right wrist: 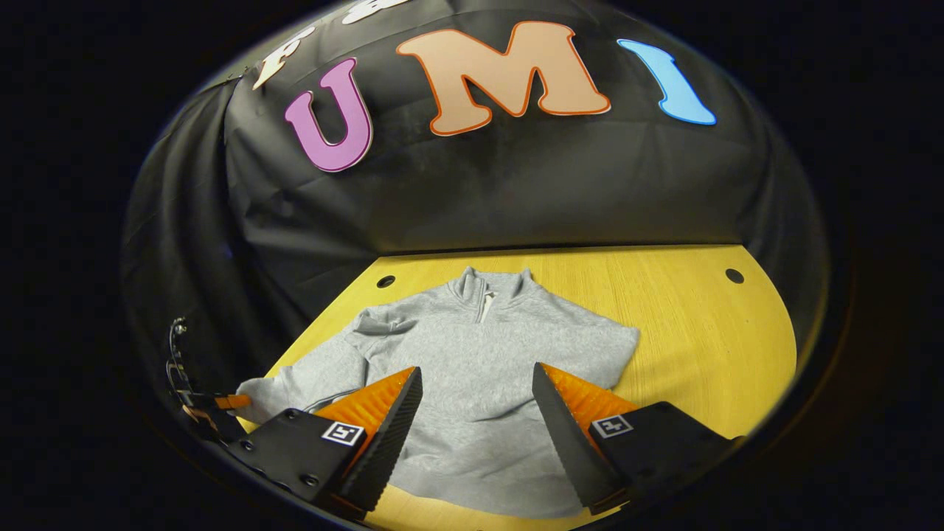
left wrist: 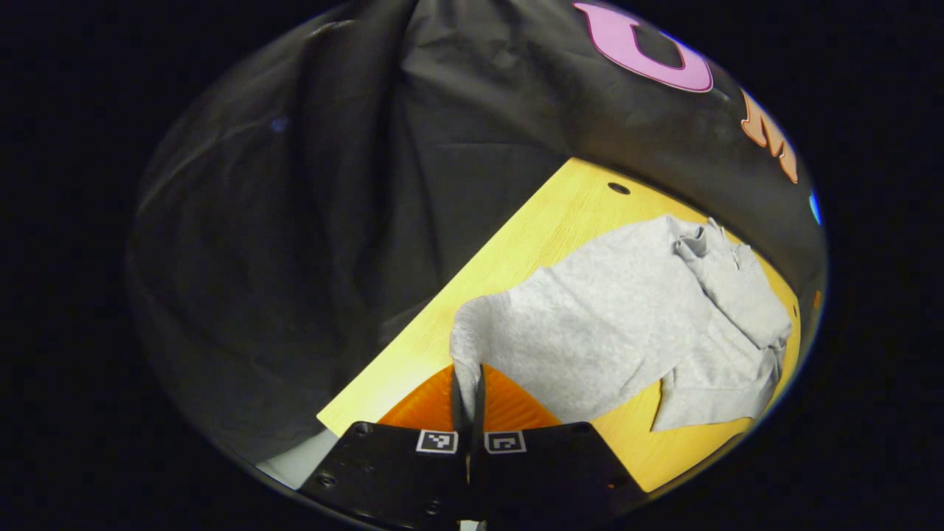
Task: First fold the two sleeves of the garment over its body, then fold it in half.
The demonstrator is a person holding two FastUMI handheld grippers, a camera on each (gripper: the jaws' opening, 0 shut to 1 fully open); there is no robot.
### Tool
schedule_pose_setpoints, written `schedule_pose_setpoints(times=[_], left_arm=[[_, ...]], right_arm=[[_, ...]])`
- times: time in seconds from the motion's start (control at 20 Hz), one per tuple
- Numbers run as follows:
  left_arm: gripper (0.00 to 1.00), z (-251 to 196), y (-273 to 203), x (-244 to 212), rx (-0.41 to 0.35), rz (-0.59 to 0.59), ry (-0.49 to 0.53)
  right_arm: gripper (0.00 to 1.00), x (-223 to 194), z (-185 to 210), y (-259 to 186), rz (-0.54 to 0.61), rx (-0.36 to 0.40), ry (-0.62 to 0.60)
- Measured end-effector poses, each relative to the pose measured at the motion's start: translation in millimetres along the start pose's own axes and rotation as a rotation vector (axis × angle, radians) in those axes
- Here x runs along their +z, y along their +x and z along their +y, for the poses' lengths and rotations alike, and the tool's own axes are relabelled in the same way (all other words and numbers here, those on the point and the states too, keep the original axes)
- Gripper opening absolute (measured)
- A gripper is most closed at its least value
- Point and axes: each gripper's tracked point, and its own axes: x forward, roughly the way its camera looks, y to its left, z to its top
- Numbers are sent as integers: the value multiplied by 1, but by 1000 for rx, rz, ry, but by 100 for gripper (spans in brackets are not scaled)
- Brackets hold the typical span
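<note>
The left gripper view looks along the left gripper (left wrist: 467, 391). Its two fingers are pressed together on the end of a sleeve (left wrist: 466, 346), and the grey cloth is pinched between them. This view looks at the grey sweater (left wrist: 612, 332) from its side, so its collar (left wrist: 697, 240) is near the far edge of the yellow table (left wrist: 516, 243).

The right gripper view looks down the sweater (right wrist: 472, 361) from its bottom hem. The right gripper (right wrist: 476, 413) hangs over the body of the sweater with its fingers spread wide apart and nothing between them. Off by the left edge of the table (right wrist: 686, 317) this view also shows the other gripper (right wrist: 214, 404), and the end of the long sleeve (right wrist: 295, 380) reaches right to it.

The sweater is soft and grey, with a short zip at a stand-up collar (right wrist: 488, 284). It lies flat in the middle of the table. The collar points to the back edge and the hem lies at the front edge, so it runs long from front to back. One sleeve stretches out to the left edge. On the other side, toward the right edge, the sweater ends in a short folded edge.
</note>
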Motion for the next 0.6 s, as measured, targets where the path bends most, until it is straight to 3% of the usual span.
schedule_pose_setpoints(times=[0.2,0.6], left_arm=[[0,-22,-9,46,-37,-80,-20],[0,-89,-22,118,-135,-195,51]], right_arm=[[96,-4,-17,-12,-12,-33,19],[96,-19,-58,-47,-27,-94,70]])
